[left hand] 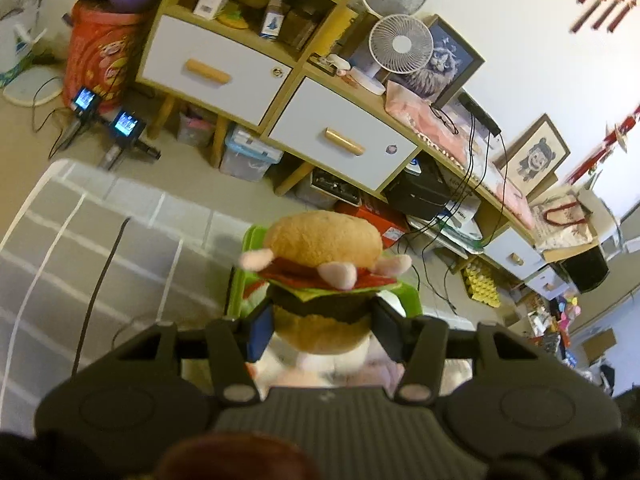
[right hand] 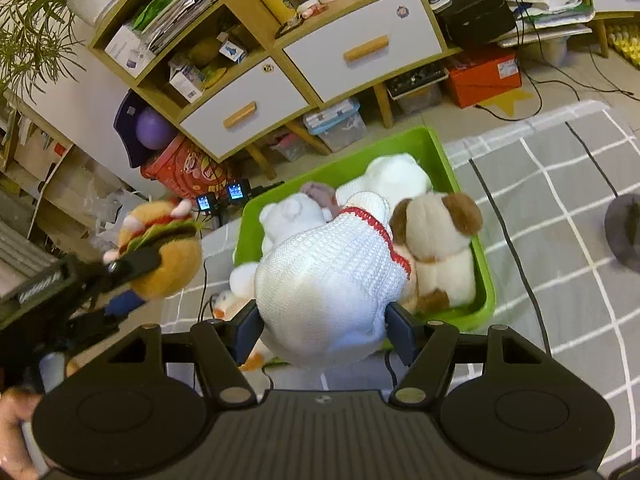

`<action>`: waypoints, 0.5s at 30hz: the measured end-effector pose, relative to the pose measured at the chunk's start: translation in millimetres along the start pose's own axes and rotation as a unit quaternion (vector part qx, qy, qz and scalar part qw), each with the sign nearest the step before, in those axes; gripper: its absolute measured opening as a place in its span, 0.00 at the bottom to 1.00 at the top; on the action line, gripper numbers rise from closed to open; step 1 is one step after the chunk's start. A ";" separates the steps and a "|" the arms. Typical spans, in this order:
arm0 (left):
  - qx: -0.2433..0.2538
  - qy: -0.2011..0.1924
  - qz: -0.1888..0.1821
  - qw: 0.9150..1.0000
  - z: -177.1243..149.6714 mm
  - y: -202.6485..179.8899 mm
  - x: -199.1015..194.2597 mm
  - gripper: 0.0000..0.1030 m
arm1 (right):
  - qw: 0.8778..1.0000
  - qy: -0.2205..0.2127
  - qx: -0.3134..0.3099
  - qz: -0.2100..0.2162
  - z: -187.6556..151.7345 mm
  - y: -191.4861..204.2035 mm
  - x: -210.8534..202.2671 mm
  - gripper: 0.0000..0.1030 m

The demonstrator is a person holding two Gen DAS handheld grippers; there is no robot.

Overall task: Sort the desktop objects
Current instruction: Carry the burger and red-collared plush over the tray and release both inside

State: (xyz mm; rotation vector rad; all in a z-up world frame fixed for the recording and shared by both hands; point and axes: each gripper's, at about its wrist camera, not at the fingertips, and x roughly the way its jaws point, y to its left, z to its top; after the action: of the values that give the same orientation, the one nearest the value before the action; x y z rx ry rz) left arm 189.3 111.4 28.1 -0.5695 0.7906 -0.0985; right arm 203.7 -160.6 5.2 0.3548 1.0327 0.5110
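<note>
My left gripper is shut on a plush hamburger toy and holds it in the air above the green bin. The same toy shows at the left of the right wrist view, held by the left gripper. My right gripper is shut on a white plush bear in a knitted white sweater, over the near part of the green bin. In the bin lie a brown and white plush dog and another white plush.
The bin stands on a grey checked cloth. A small orange and white plush lies on the cloth left of the bin. A wooden cabinet with white drawers stands behind. A black cable runs across the cloth.
</note>
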 end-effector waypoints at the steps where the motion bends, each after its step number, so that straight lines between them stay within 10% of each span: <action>1: 0.003 0.002 0.004 1.000 3.5 -0.5 8.8 0.50 | 1.000 0.000 0.001 0.001 0.3 -0.3 2.1 0.65; 15: 0.054 0.014 0.037 0.998 7.5 4.8 90.2 0.50 | 0.998 0.006 -0.057 -0.033 2.3 -1.4 38.0 0.65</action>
State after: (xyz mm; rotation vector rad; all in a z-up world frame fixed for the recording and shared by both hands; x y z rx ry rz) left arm 257.8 92.6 -28.3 -0.4365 0.8279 -0.0810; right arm 221.8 -140.6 -21.8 0.2154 1.0177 0.5106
